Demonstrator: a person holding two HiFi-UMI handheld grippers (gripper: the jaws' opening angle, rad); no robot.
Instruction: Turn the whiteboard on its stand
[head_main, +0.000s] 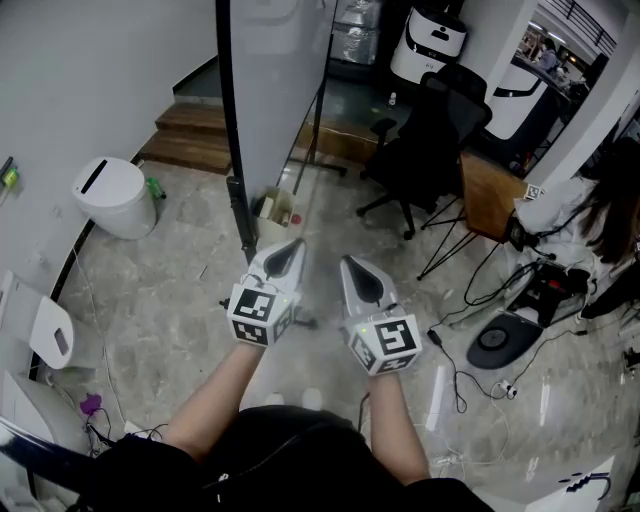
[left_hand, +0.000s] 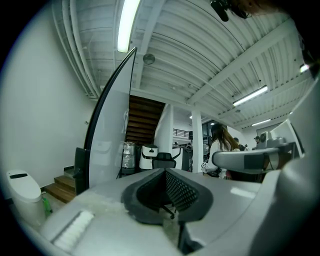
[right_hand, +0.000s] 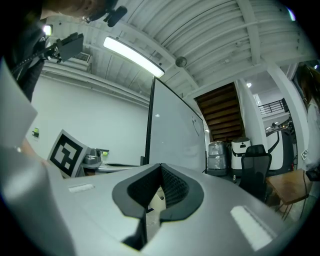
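Both grippers are being held level, side by side, over the floor (head_main: 170, 310). The left gripper (head_main: 285, 258) is being shown with jaws pressed together, nothing between them. The right gripper (head_main: 362, 280) is being shown the same way, jaws together and empty.

The whiteboard (head_main: 285, 80) is being seen edge-on just ahead of the left gripper, upright on its stand (head_main: 240, 215), touched by neither gripper. In the left gripper view its dark frame edge is rising ahead and to the left.

Surroundings:
- A white bin (head_main: 110, 195) is standing left of the stand, against the wall (head_main: 90, 70).
- Wooden steps (head_main: 195, 135) are lying behind the board's left side.
- Small items (head_main: 275, 210) are sitting at the foot of the stand; what they are cannot be told.
- A black office chair (head_main: 430, 140) is crowding the board's right side, with a wooden table (head_main: 490, 190) beside it.
- White machines (head_main: 430, 40) are standing behind the chair.
- A person (head_main: 590, 210) is sitting at the far right.
- Cables (head_main: 470, 300) and a round black base (head_main: 495, 342) are lying on the floor to the right.

Open floor is being left between the bin and the stand, and under both grippers. The right side is being hemmed in by the chair and the cables.
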